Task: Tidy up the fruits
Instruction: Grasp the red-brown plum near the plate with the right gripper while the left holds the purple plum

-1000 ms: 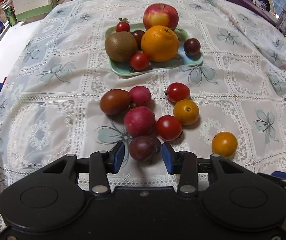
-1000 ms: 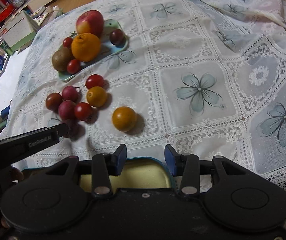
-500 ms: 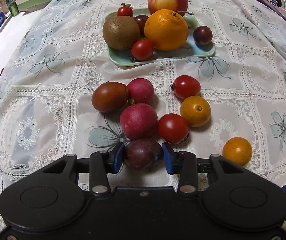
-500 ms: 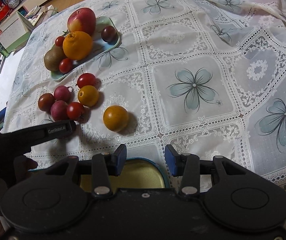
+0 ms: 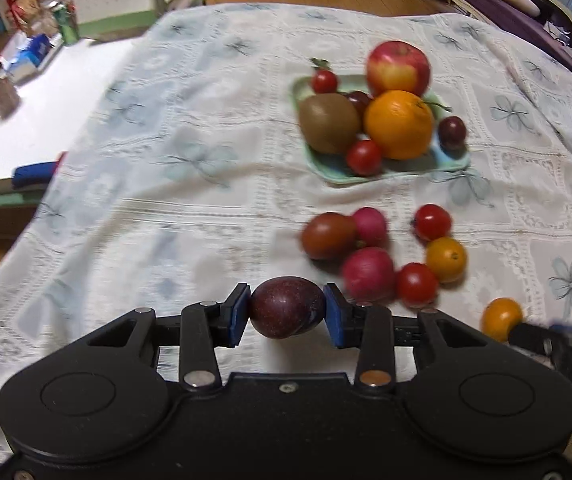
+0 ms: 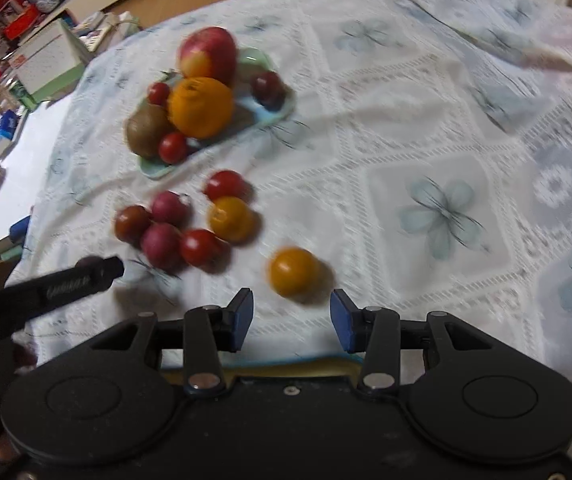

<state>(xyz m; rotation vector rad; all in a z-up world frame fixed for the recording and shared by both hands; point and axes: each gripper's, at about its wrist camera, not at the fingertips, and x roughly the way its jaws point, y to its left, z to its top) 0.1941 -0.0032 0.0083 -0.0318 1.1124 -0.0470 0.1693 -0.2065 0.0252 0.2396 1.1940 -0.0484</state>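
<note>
One dark purple oval plum (image 5: 287,307) is clamped between the blue pads of the left gripper (image 5: 287,312), lifted clear of the white lace tablecloth (image 5: 190,208), nearer us than the pale green rectangular plate (image 5: 369,174) and to its left. That plate already carries a red apple, an orange, a kiwi and small tomatoes. Carrying the plum well means keeping the squeeze gentle and level, since its skin looks smooth and apt to slip, and setting it down rather than dropping it.

A second ago those jaws stood wider, with the plum resting on the cloth against the loose cluster of red and orange tomatoes (image 5: 413,284); they have just been closing, and now it is out of the pile.

The right gripper (image 6: 291,316) hangs with jaws apart and nothing between them, just short of a lone orange tomato (image 6: 293,271), which earlier sat farther ahead. A yellow tray rim (image 6: 286,368) peeks beneath it.
</note>
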